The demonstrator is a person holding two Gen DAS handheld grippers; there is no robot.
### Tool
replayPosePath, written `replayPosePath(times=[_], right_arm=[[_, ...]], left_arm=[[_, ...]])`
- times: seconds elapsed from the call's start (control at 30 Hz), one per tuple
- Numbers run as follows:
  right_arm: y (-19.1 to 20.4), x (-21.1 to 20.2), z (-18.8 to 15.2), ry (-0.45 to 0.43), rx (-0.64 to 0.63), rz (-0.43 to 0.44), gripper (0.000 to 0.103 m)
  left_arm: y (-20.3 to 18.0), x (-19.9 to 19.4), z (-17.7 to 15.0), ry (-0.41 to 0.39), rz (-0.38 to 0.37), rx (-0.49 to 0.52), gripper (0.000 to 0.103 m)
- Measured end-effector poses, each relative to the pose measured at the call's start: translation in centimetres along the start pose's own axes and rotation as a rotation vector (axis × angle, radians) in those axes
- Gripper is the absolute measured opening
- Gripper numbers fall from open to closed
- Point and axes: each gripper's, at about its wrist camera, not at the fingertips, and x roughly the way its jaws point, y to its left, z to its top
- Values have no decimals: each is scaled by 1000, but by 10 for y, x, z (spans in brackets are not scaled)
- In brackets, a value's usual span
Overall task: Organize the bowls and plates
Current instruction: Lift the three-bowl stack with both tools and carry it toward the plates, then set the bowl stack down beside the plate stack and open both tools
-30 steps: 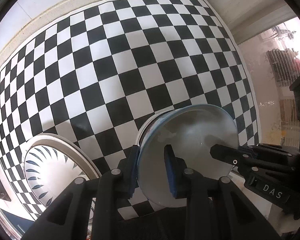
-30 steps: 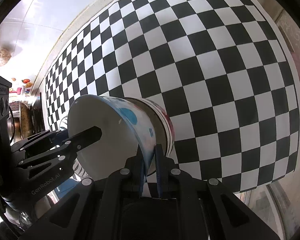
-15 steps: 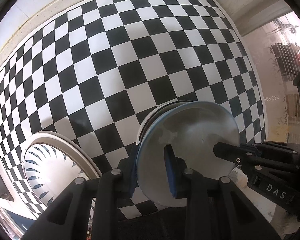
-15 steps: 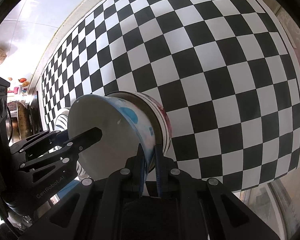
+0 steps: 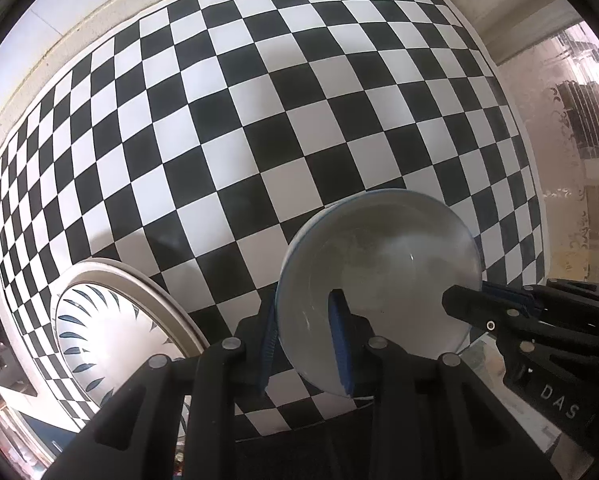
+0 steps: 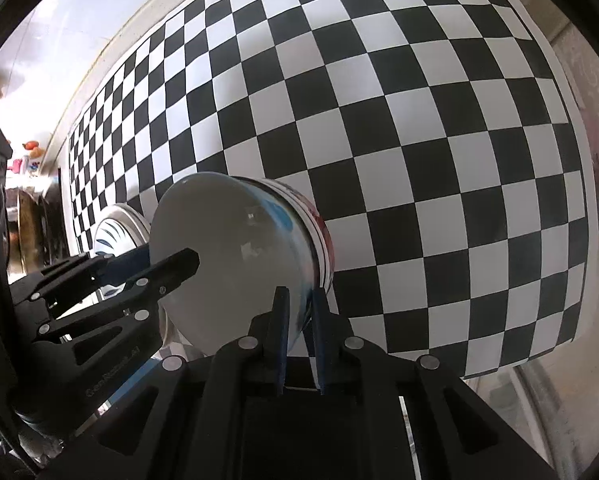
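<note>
A white bowl (image 5: 383, 280) with a blue rim and coloured dots outside (image 6: 227, 256) is held by both grippers above a checkered cloth. My left gripper (image 5: 305, 334) is shut on its left rim, one finger inside, one outside. My right gripper (image 6: 299, 318) is shut on the opposite rim; it shows in the left wrist view (image 5: 483, 308), and the left gripper shows in the right wrist view (image 6: 151, 264). The bowl sits nested in a second bowl with red marks (image 6: 323, 240). A white plate with dark leaf marks (image 5: 111, 336) lies at the lower left.
The black and white checkered cloth (image 5: 259, 120) covers the table. A pale wall (image 5: 59, 12) borders its far edge. The table edge and a glass door (image 5: 571, 168) are at right. Kitchen clutter (image 6: 23, 184) stands far left in the right wrist view.
The held bowl has sunk deeper into the bowl beneath it; the lower bowl's rim no longer shows in the left wrist view. Both grippers stayed shut on the rim.
</note>
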Motion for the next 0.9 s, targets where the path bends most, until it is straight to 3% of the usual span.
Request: replayPosePath(times=[0.27,0.33,0.4,0.43,0.47,0.5,0.57,0.67,0.9], right_arm=[[1,1,-1,9,0,-9,14],[0,2,0,9,-2,-25,14],[-2,2,-1,6,1,-32,20],[-3,3,-1,6,0,-36,29],[-4,3,-1,4,-5,-45,43],[-5,4,-1,1,-7,-52,48],[-9,2,-1,-12,-13,-77,65],[-12,-1,0,-30,-31,-102,85],[-7,-16,-2,-94,-77,-175,86]], left_arm=[[-1,3,2,0,5,-12,24],[1,4,2,-1,8,-13,28],[4,4,4,-9,8,-19,43],[6,3,4,-18,9,-24,50],[9,2,4,-25,10,-32,67],[10,1,5,-30,10,-37,76],[16,0,5,-46,29,-58,82],[24,0,7,-50,3,-98,83],[39,-14,-3,-104,10,-152,83]])
